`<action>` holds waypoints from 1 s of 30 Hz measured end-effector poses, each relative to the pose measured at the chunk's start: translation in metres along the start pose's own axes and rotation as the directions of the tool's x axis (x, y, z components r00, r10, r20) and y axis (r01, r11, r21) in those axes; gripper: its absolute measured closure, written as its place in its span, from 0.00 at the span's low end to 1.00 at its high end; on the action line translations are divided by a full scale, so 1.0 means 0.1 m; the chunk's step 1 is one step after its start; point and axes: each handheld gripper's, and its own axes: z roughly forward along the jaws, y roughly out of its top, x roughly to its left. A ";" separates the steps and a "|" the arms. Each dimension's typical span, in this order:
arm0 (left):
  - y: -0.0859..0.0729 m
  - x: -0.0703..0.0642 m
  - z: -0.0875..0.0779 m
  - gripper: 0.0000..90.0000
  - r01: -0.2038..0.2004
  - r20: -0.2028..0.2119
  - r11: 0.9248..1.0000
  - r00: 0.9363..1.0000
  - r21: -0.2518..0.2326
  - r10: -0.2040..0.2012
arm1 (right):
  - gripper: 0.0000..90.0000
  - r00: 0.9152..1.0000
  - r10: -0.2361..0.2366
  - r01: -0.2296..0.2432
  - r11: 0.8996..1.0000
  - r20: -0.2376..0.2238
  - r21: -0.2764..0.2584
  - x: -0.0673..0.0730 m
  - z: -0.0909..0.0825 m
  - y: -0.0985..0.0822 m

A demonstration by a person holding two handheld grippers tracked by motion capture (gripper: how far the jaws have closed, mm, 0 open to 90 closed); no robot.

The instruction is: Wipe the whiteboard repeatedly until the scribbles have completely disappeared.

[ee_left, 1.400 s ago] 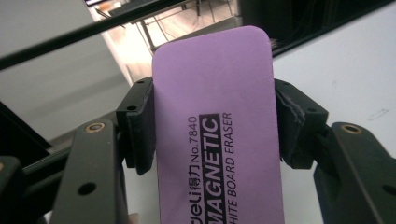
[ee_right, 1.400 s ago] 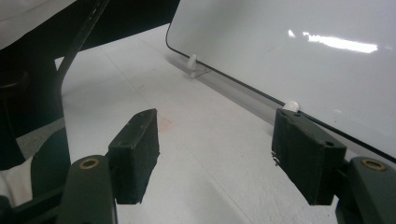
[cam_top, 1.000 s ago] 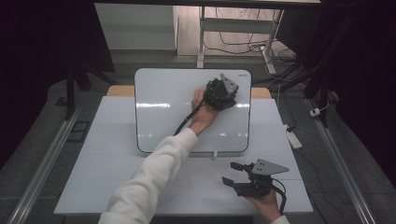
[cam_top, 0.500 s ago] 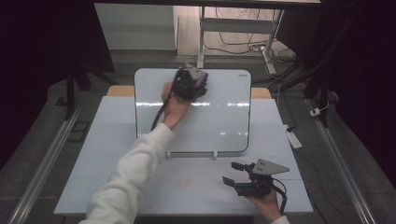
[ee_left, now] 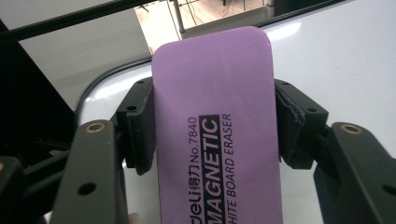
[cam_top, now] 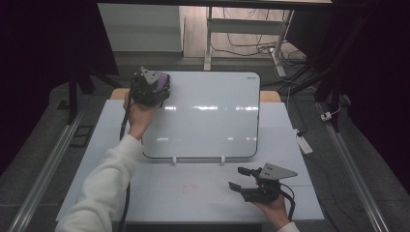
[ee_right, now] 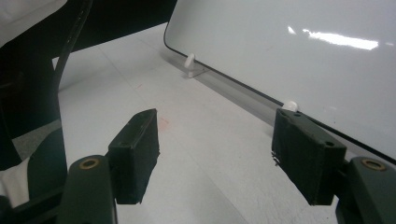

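A whiteboard (cam_top: 208, 116) leans upright on the white table (cam_top: 193, 193), propped on two small white pegs. My left gripper (cam_top: 153, 86) is at the board's top left corner, shut on a purple magnetic whiteboard eraser (ee_left: 217, 121) that it presses against the board (ee_left: 336, 60). The eraser (cam_top: 162, 79) shows as a purple edge beside the gripper in the high view. My right gripper (cam_top: 241, 180) rests low over the table near the front right, open, with nothing between its pads. In its own view the right gripper (ee_right: 215, 149) faces the board's lower edge (ee_right: 280, 56).
A faint red smudge (cam_top: 187, 189) marks the table in front of the board. Behind the table stand a desk frame and loose cables (cam_top: 251, 43) on the floor. A white power strip (cam_top: 305, 144) lies on the floor at the right.
My left hand has swept the eraser leftward along the top of the board, from the upper right to the upper left corner. The right gripper has stayed in place.
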 end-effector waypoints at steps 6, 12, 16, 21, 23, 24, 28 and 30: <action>0.12 -0.31 0.10 0.44 -0.044 0.043 0.999 0.998 -0.004 0.044 | 0.35 1.000 0.000 0.000 1.000 -0.002 -0.002 0.00 0.00 0.00; 0.30 -0.72 0.21 0.44 -0.090 0.121 0.996 0.989 -0.007 0.090 | 0.35 1.000 0.000 0.000 1.000 -0.003 -0.001 0.00 -0.01 0.00; 0.29 -0.89 0.22 0.44 -0.127 0.144 0.992 0.981 -0.013 0.128 | 0.35 1.000 0.002 -0.002 1.000 -0.001 -0.004 -0.01 -0.02 0.00; 0.24 -0.75 0.15 0.44 -0.078 0.173 0.997 0.982 -0.015 0.080 | 0.35 1.000 -0.001 0.001 1.000 0.007 -0.007 -0.01 -0.04 0.00; 0.22 -0.69 0.10 0.44 -0.072 0.175 0.997 0.982 -0.019 0.074 | 0.35 1.000 0.000 0.000 1.000 0.008 -0.008 -0.01 -0.04 0.00; 0.20 -0.66 0.08 0.44 -0.067 0.180 0.998 0.981 -0.019 0.070 | 0.35 1.000 0.000 0.000 1.000 0.010 -0.008 -0.01 -0.04 0.00; 0.10 -0.55 -0.06 0.44 -0.042 0.200 0.999 0.979 -0.025 0.046 | 0.35 1.000 0.002 -0.002 1.000 0.009 -0.007 -0.01 -0.02 0.00; 0.04 -0.53 -0.12 0.44 -0.037 0.210 0.999 0.977 -0.025 0.042 | 0.35 1.000 0.000 0.000 1.000 0.011 -0.005 -0.01 -0.02 0.00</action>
